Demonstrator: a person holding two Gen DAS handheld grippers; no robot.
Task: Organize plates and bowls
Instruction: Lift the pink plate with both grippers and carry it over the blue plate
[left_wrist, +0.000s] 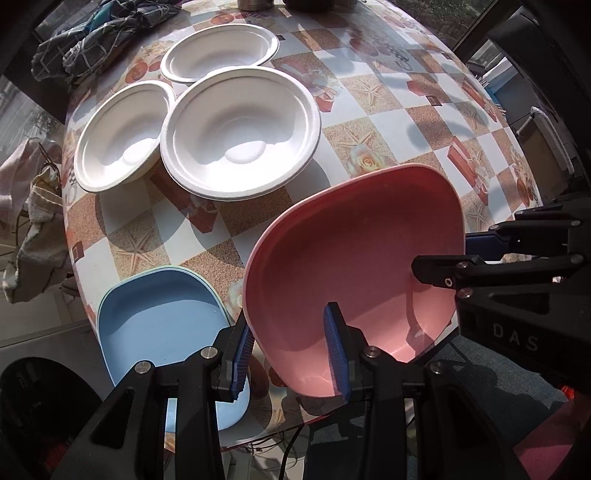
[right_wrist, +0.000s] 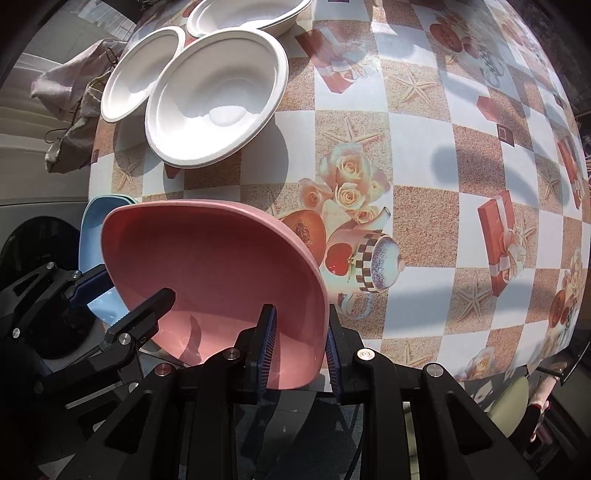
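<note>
Plates and bowls sat on a round bench (left_wrist: 388, 110) covered with a checked cloth printed with starfish, roses and gift boxes. A pink plate (left_wrist: 354, 266) was held tilted above the near edge of the bench, gripped from 2 sides. The left gripper (left_wrist: 291, 354) had its jaws clamped on the plate's rim, 1 blue pad (left_wrist: 336, 347) inside the plate and the other under its outer wall. The right gripper (right_wrist: 299, 339) had its jaws clamped on the opposite rim in the same way, 1 pad inside and 1 outside. The pink plate held nothing.

Beside it to the left in the left wrist view, a blue plate (left_wrist: 159, 325) lay on the bench near the edge, with a pale green rim showing just beneath it; it also held nothing.

Farther back stood 3 white paper bowls, all with nothing in them: a big bowl (left_wrist: 240, 133) in the middle, a second bowl (left_wrist: 118, 140) touching its left side with the big bowl's rim overlapping it, and a third bowl (left_wrist: 218, 51) behind, its near edge hidden by the big bowl. Crumpled cloth (left_wrist: 99, 33) lay at the far left edge of the bench.
</note>
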